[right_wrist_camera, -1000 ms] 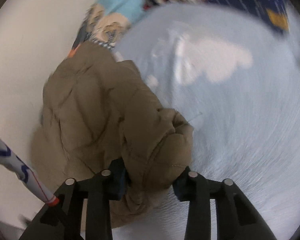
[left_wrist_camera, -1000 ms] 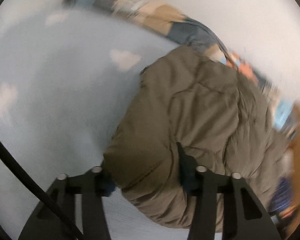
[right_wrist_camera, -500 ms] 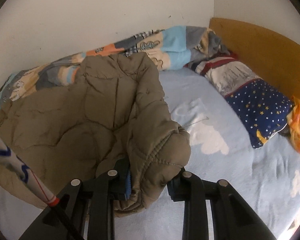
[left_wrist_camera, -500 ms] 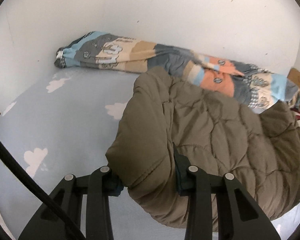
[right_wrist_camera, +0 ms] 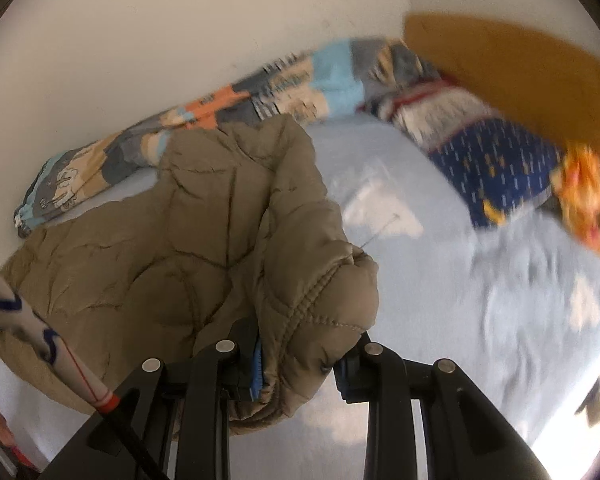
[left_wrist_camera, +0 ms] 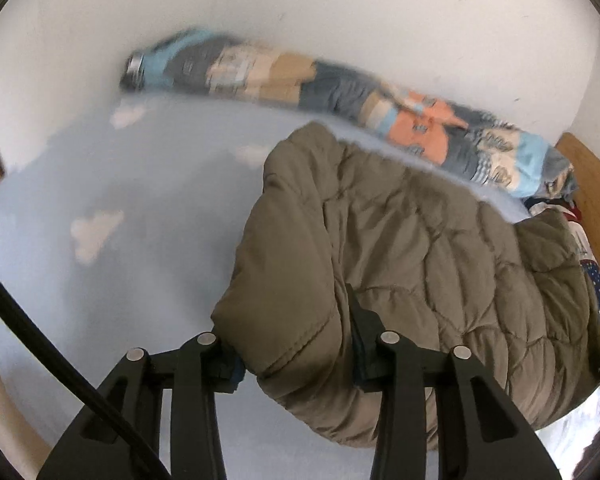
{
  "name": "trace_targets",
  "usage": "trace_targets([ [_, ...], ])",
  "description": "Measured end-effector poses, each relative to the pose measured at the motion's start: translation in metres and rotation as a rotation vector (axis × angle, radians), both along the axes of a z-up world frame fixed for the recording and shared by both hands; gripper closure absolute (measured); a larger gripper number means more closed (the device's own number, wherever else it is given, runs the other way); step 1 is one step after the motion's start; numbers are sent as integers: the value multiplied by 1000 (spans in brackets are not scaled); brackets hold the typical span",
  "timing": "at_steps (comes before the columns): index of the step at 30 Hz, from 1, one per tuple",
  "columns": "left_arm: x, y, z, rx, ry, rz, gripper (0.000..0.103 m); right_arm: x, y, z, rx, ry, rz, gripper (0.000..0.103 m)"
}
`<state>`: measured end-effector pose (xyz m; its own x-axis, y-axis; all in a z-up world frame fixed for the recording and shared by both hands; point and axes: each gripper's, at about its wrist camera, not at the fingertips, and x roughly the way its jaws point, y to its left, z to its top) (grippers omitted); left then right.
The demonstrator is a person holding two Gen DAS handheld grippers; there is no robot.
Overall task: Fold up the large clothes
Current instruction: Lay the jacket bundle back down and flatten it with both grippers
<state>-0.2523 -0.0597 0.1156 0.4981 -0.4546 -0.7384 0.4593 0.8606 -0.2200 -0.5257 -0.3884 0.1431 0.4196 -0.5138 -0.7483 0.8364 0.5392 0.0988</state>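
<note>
While both hand-held grippers carry it above the bed (left_wrist_camera: 132, 264), the olive quilted jacket (left_wrist_camera: 412, 248) hangs between them over the pale blue sheet with white clouds. The left hand-held gripper (left_wrist_camera: 296, 344) is clamped on a thick padded edge of the jacket, its jaws held partly apart by the bulk of the fabric; they have just eased open a little while the padding fills the gap. The right hand-held gripper (right_wrist_camera: 300, 348) pinches another stitched, rolled edge in the same way, jaws narrow and full of cloth. Most of the jacket drapes away from both grips toward the wall, its far part seeming to rest on the sheet near the rolled patterned blanket (left_wrist_camera: 340, 88). A starred pillow (right_wrist_camera: 496, 168) and an orange cloth (right_wrist_camera: 584, 196) lie by the wooden headboard (right_wrist_camera: 520, 64).

The main risk is a slip. The padding is slick and springy, each grip takes only a narrow bite of a fat hem, and the jacket's weight pulls down and away; a quick swing could drag the hem out of either pair of jaws. If one side drops, the fold would land crooked or bunched. Blur across both views suggests fast travel, which adds to that pull. The trailing part could also catch the blanket and drag it along.
</note>
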Motion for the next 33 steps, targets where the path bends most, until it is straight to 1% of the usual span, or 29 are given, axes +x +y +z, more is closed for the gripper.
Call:
trace_targets([
  [1, 4, 3, -11, -2, 45, 21, 60, -6, -4, -10, 50, -5, -19, 74],
  [2, 8, 3, -18, 0, 71, 32, 57, -10, -8, -21, 99, -5, -34, 73],
  [3, 13, 4, -27, 8, 109, 41, 56, -12, -12, -29, 129, -1, -46, 72],
  [4, 16, 4, -32, 5, 134, 49, 53, -14, -17, -41, 173, 3, -61, 68],
  [5, 22, 9, -39, -19, 187, 66, 51, -17, -23, -51, 232, 2, -74, 65],
  [6, 26, 14, -43, -43, 225, 77, 50, -22, -29, -57, 290, -11, -88, 62],
  [8, 32, 30, -45, -113, 298, 97, 50, -33, -35, -61, 368, -50, -110, 54],
  [9, 33, 39, -43, -154, 321, 102, 50, -40, -36, -58, 394, -77, -123, 52],
  [11, 30, 50, -36, -188, 331, 103, 50, -59, -32, -48, 409, -128, -143, 44],
  [12, 27, 57, -32, -196, 317, 108, 50, -66, -28, -43, 398, -134, -155, 43],
  [13, 25, 60, -28, -199, 308, 113, 50, -76, -23, -35, 367, -137, -176, 42],
  [14, 21, 66, -22, -196, 281, 132, 50, -83, -18, -29, 339, -141, -191, 41],
  [16, 15, 74, -2, -180, 197, 169, 50, -101, -9, -18, 271, -157, -223, 41],
  [17, 13, 74, 8, -170, 163, 180, 50, -106, -5, -11, 217, -166, -230, 41],
  [18, 8, 74, 23, -167, 105, 188, 50, -104, -2, -2, 155, -167, -204, 41],
  [19, 3, 70, 36, -157, 38, 181, 50, -98, 1, 6, 111, -153, -173, 44],
  [20, -1, 62, 46, -138, -27, 160, 48, -86, 6, 15, 60, -136, -130, 48],
  [21, -8, 45, 56, -90, -114, 111, 47, -75, 10, 23, 27, -137, -92, 50],
  [22, -12, 35, 60, -60, -157, 77, 46, -59, 18, 31, -3, -144, -29, 53],
  [23, -19, 14, 62, -10, -217, 9, 46, -45, 24, 36, -18, -141, 27, 58],
  [24, -23, -9, 61, 33, -252, -67, 46, -22, 30, 39, -45, -110, 89, 60],
  [25, -24, -24, 59, 54, -262, -112, 46, -5, 34, 41, -67, -82, 121, 61],
  [26, -24, -49, 52, 92, -265, -191, 46, 16, 35, 41, -91, -63, 164, 63],
  [27, -22, -66, 45, 118, -264, -233, 46, 31, 34, 41, -104, -53, 197, 64],
  [28, -20, -77, 40, 134, -263, -250, 46, 51, 30, 40, -122, -33, 223, 65],
  [29, -14, -92, 29, 160, -244, -270, 46, 66, 24, 38, -133, -23, 235, 65],
  [30, -5, -103, 16, 174, -205, -287, 46, 76, 18, 35, -131, -22, 247, 65],
  [31, 1, -109, 8, 180, -177, -294, 46, 88, 8, 26, -113, -13, 261, 65],
  [33, 20, -121, -16, 199, -84, -284, 45, 106, -10, 5, -77, 27, 260, 65],
])
